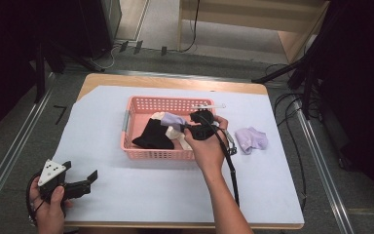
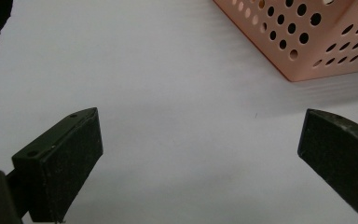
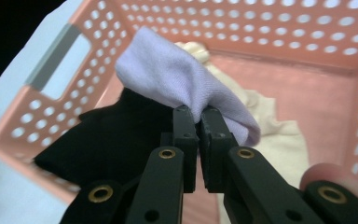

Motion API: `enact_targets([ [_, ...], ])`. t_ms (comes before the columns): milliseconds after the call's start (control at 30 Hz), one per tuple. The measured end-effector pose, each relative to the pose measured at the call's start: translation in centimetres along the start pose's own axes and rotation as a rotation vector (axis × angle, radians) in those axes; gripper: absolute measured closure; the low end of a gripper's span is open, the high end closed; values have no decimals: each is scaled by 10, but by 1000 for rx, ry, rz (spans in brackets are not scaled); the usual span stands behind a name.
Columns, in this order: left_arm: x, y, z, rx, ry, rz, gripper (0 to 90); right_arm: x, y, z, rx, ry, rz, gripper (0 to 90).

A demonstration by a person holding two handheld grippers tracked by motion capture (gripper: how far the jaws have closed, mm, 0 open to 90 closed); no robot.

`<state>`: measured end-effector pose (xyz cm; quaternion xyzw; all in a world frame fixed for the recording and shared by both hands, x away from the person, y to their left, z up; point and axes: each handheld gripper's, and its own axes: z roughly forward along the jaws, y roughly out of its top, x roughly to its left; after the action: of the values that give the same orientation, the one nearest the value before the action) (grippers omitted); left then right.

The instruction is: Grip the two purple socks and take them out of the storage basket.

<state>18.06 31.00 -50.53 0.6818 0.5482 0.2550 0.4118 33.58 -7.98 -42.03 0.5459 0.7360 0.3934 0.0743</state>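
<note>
Two tools: my right tool [image 3: 199, 116] pinches the lilac sock [image 3: 182, 84] over the pink basket [image 3: 51, 116]; left tool [image 2: 200, 154] gapes wide.

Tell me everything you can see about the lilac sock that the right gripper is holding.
The lilac sock is soft, fine-knit cloth, pale purple and plain. The right gripper pinches a fold of it between shut jaws, so it hangs bunched and draped over the jaw tips. It is held above the inside of the pink basket, over a black sock and a cream sock.

A black cloth [image 1: 152, 135] and a cream cloth [image 1: 180, 139] are lying in the basket; another lilac sock [image 1: 251, 139] is resting on the white-covered counter [image 1: 141, 190].
</note>
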Motion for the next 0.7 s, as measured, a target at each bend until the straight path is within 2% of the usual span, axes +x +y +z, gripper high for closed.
enact_targets([
  [100,0,0,0,4,1,-4,6,-3,-3,-1,-60,-5,-9,868],
  [167,0,0,0,5,0,-2,5,-5,-4,-4,-109,-12,-37,869],
  [367,0,0,0,1,2,-1,5,-6,-2,-22,-276,-19,-86,869],
  [467,0,0,0,2,3,1,5,-9,-2,-31,-343,-15,-108,869],
  [700,0,0,0,1,4,3,5,-28,-4,-59,-465,-56,-105,869],
])
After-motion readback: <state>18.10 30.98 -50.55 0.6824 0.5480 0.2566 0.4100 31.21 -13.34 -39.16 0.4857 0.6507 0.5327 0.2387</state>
